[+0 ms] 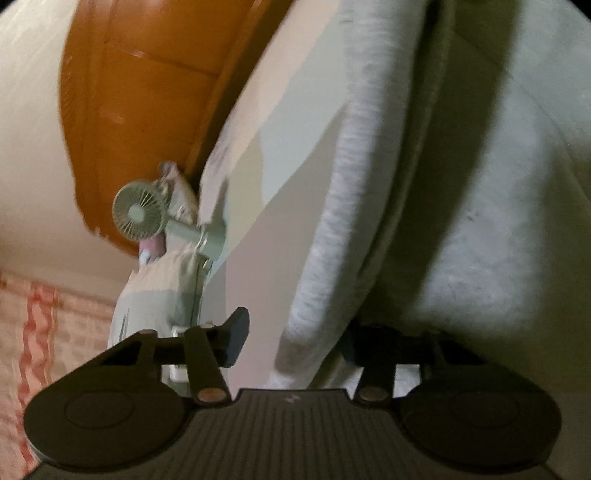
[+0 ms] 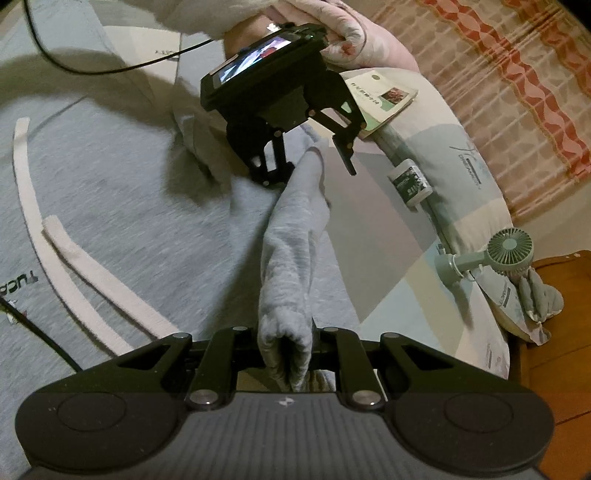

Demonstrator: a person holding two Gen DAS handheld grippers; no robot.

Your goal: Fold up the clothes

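**Sweatshirt edge pinched at one end, the other gripper astride the same fold**

Sweatshirt [image 2: 110, 206], grey with white drawcords [image 2: 55, 236], lies spread on the bed; a raised ridge of its fabric runs from the right gripper [image 2: 291, 354] straight ahead to the left gripper [image 2: 317, 147]. The right gripper's jaws are nearly together and clamped on a bunched end of that ridge, cloth wadded between the pads. The left gripper, ahead of it and held in a person's hand [image 2: 332, 33], stands about half open: one finger [image 2: 345, 155] is clear on the bare-sheet side, the other is on the garment side, and the fabric edge rises between them. Whether its pads already press the cloth I cannot tell.

By my reading, the step in hand is taking a two-point hold on one side of the garment before folding it over. The next move calls for the left gripper to close firmly on the edge, then both to lift and carry the fold across together, keeping the ridge taut so it does not sag.

Beyond the grippers, away from the garment, a small green fan [image 2: 509, 251] is clipped at the bed's side beside a pillow [image 2: 461, 155] and a wooden bedside cabinet [image 2: 561, 332].

The right wrist view shows both grippers, the drawcords and a black cable [image 2: 92, 68]. The left wrist view shows the fleecy edge [image 1: 332, 229] close up, hiding its far finger, and the fan [image 1: 138, 212] off to the open side.
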